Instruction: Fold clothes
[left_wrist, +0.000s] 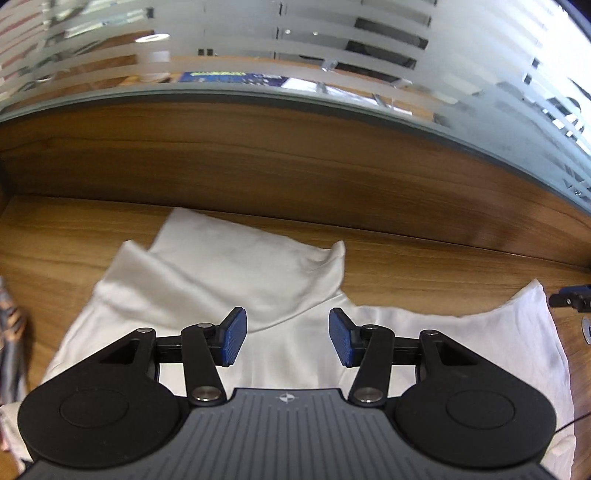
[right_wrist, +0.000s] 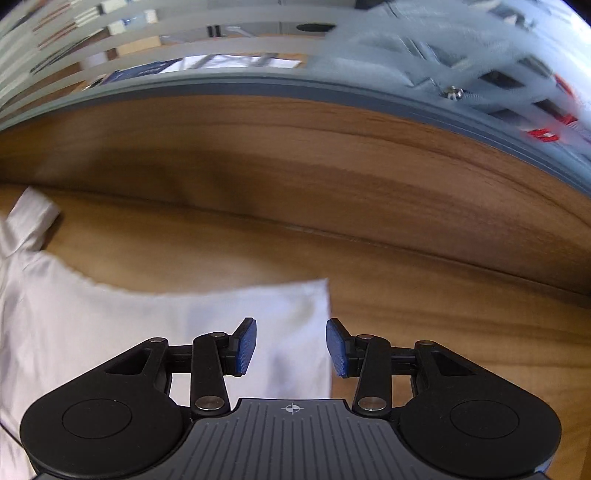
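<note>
A soft white shirt (left_wrist: 280, 280) lies rumpled on the wood-grain counter (left_wrist: 424, 266), its long side running along the wooden back panel (left_wrist: 295, 166), one sleeve folded over. The left gripper (left_wrist: 288, 338) and right gripper (right_wrist: 291, 345) hover above it, blue ribbed jaws spread, holding nothing.

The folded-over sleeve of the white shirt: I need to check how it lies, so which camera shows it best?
The left wrist view. There the sleeve lies folded across the white shirt, fully visible beyond the open left gripper. The right wrist view catches only a sleeve end at its left edge.
</note>
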